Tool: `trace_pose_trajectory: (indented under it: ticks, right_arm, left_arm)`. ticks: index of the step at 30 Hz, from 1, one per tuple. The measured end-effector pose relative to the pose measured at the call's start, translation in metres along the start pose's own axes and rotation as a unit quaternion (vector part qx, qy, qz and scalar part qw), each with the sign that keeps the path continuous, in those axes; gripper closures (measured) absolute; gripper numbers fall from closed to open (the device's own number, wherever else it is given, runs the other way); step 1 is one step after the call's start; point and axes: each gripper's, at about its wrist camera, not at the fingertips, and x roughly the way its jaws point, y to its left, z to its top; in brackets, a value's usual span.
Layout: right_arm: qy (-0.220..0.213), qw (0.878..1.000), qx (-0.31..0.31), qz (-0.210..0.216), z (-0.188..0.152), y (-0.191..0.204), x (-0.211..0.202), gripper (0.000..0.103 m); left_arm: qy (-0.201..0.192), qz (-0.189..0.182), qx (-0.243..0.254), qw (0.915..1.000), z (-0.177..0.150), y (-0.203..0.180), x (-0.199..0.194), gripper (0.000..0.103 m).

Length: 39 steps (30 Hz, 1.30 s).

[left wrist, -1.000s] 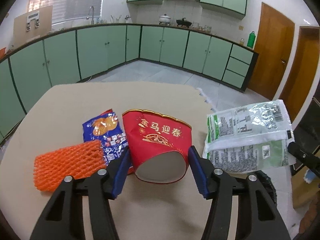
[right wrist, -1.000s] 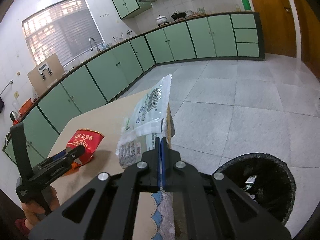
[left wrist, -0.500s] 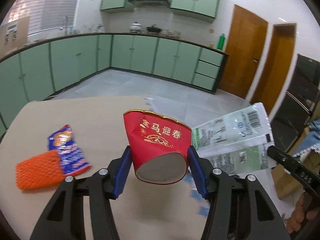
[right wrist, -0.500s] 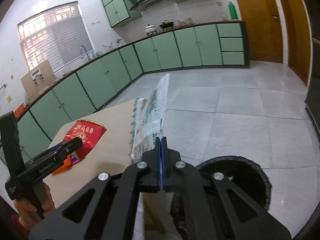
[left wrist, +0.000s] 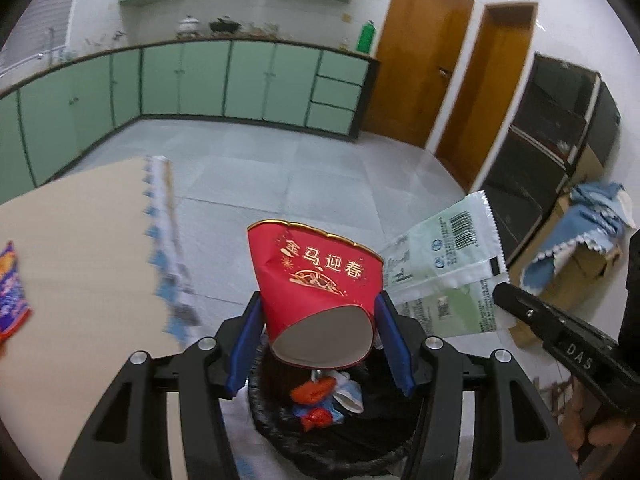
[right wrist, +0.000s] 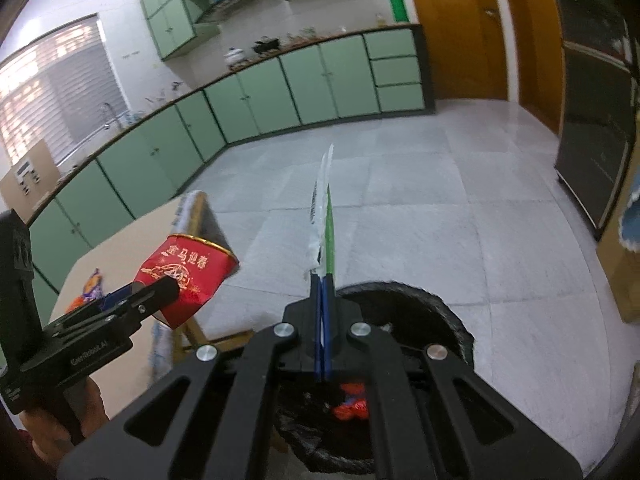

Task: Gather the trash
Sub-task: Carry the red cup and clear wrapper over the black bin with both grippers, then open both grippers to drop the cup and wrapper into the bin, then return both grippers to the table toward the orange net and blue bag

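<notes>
My left gripper (left wrist: 318,312) is shut on a red paper cup (left wrist: 316,284) with gold lettering and holds it in the air above a black-lined trash bin (left wrist: 332,436). My right gripper (right wrist: 322,280) is shut on a white-and-green plastic wrapper (right wrist: 324,208), seen edge-on, over the same bin (right wrist: 404,360). In the left wrist view the wrapper (left wrist: 444,276) hangs flat to the right of the cup, pinched by the right gripper (left wrist: 500,292). The cup (right wrist: 186,276) and left gripper (right wrist: 160,292) show at the left of the right wrist view.
The bin holds red and white scraps (left wrist: 320,400). The beige table (left wrist: 76,264) lies to the left with a blue snack packet (left wrist: 12,296) at its edge. A cardboard box with blue cloth (left wrist: 588,248) stands on the right. Green cabinets (right wrist: 248,100) line the far wall.
Both grippers have swung right off the table with the cup and wrapper, and now hang over the trash bin. The orange net and blue packet have slid out to the left.
</notes>
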Motion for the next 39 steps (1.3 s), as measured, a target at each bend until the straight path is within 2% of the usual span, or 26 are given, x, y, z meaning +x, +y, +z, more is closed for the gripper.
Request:
trace_pose_trajectory:
  ticks: [6, 10, 12, 13, 14, 16, 18, 20, 24, 25, 27, 32, 36, 39]
  right_arm:
    - [0.025, 0.999, 0.023, -0.018, -0.021, -0.030, 0.016, 0.102]
    - [0.039, 0.998, 0.035, -0.029, -0.027, -0.041, 0.030, 0.098]
    - [0.047, 0.998, 0.041, -0.032, -0.030, -0.047, 0.037, 0.090]
    - [0.049, 0.997, 0.046, -0.036, -0.031, -0.051, 0.039, 0.080]
    - [0.050, 0.997, 0.050, -0.038, -0.032, -0.054, 0.040, 0.074]
    - [0.049, 0.996, 0.057, -0.042, -0.034, -0.060, 0.038, 0.073]
    - [0.046, 0.996, 0.060, -0.046, -0.034, -0.063, 0.036, 0.069]
    - [0.039, 0.996, 0.063, -0.052, -0.029, -0.063, 0.034, 0.051]
    - [0.018, 0.997, 0.054, -0.061, -0.024, -0.057, 0.024, 0.026]
    - [0.012, 0.996, 0.051, -0.067, -0.023, -0.052, 0.022, 0.015]
    - [-0.003, 0.996, 0.045, -0.077, -0.020, -0.044, 0.017, 0.013]
    - [-0.010, 0.998, 0.030, -0.052, -0.012, -0.012, 0.015, 0.008]
    - [-0.015, 1.000, 0.000, -0.021, -0.003, 0.032, 0.021, 0.008]
    - [-0.017, 0.999, -0.033, 0.008, 0.001, 0.074, 0.028, 0.008]
  left_arm:
    - [0.037, -0.001, 0.024, 0.9990, -0.012, -0.034, 0.037, 0.047]
    - [0.063, -0.003, 0.035, 0.9974, -0.021, -0.045, 0.055, 0.044]
    - [0.074, -0.006, 0.036, 0.9966, -0.022, -0.046, 0.063, 0.044]
    - [0.079, -0.007, 0.036, 0.9962, -0.023, -0.045, 0.065, 0.044]
    - [0.083, -0.008, 0.037, 0.9959, -0.023, -0.046, 0.068, 0.044]
    - [0.084, -0.010, 0.035, 0.9958, -0.023, -0.046, 0.069, 0.037]
    - [0.081, -0.010, 0.033, 0.9961, -0.022, -0.045, 0.068, 0.036]
    - [0.074, -0.013, 0.028, 0.9967, -0.019, -0.042, 0.062, 0.036]
    - [0.047, -0.005, 0.012, 0.9988, -0.009, -0.026, 0.042, 0.029]
    - [0.039, -0.002, 0.006, 0.9992, -0.005, -0.020, 0.035, 0.028]
    - [0.023, 0.005, -0.005, 0.9997, 0.001, -0.005, 0.021, 0.025]
    - [-0.016, 0.045, -0.023, 0.9986, 0.008, 0.033, -0.019, 0.022]
    - [-0.042, 0.094, -0.042, 0.9938, 0.004, 0.078, -0.056, 0.021]
    - [-0.057, 0.144, -0.050, 0.9867, -0.004, 0.115, -0.084, 0.020]
